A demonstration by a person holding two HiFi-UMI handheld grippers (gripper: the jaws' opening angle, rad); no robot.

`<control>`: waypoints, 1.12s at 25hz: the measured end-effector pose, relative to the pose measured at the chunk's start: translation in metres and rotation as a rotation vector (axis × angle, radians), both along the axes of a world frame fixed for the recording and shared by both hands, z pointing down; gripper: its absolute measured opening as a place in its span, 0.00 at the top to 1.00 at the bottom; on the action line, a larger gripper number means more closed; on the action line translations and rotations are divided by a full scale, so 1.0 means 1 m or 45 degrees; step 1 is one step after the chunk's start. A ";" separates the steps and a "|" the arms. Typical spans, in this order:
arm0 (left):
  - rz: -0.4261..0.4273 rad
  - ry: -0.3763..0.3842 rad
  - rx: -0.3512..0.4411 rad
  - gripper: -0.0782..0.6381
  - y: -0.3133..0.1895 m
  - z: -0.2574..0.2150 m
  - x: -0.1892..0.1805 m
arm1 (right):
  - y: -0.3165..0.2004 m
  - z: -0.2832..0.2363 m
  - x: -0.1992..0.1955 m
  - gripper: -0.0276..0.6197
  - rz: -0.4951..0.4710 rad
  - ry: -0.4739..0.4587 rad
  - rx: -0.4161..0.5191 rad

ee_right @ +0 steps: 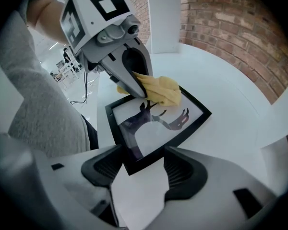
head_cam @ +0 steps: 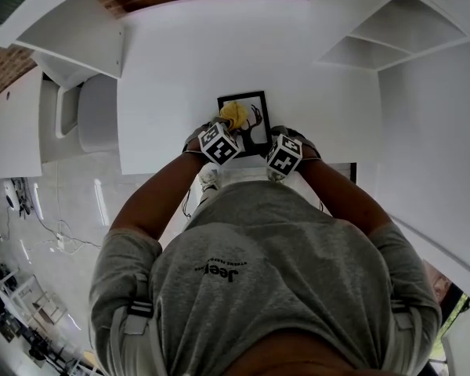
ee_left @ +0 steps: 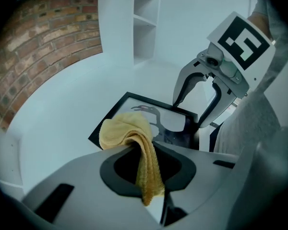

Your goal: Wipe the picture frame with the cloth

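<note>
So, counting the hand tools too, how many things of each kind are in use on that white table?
Picture frame: 1
Cloth: 1
Grippers: 2, the left gripper and the right gripper
Total: 4

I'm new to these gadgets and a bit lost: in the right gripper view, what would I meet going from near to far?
Right gripper → picture frame → cloth → brick wall. The left gripper, shut on the cloth, overlaps it, so it is left out.
</note>
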State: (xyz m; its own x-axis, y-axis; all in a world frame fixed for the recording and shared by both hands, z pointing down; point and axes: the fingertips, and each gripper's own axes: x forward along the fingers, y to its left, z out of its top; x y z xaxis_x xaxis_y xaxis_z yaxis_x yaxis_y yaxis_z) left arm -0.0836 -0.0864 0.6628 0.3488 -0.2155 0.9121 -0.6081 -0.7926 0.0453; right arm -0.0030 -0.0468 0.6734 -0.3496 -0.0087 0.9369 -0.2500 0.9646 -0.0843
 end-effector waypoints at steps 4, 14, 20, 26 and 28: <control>0.067 -0.006 0.002 0.80 -0.008 0.004 0.024 | 0.001 0.001 -0.001 0.53 0.002 -0.010 0.002; 0.179 0.043 0.001 0.80 -0.025 0.002 0.092 | 0.000 -0.002 -0.002 0.54 0.001 -0.043 0.010; 0.197 0.058 -0.016 0.80 -0.027 0.002 0.098 | 0.001 -0.001 -0.001 0.54 0.011 -0.065 0.015; 0.178 0.088 0.000 0.80 -0.026 -0.002 0.099 | 0.000 -0.003 0.000 0.54 0.011 -0.062 0.015; 0.166 0.108 0.006 0.80 -0.025 -0.005 0.095 | 0.000 -0.002 0.001 0.54 0.013 -0.060 0.016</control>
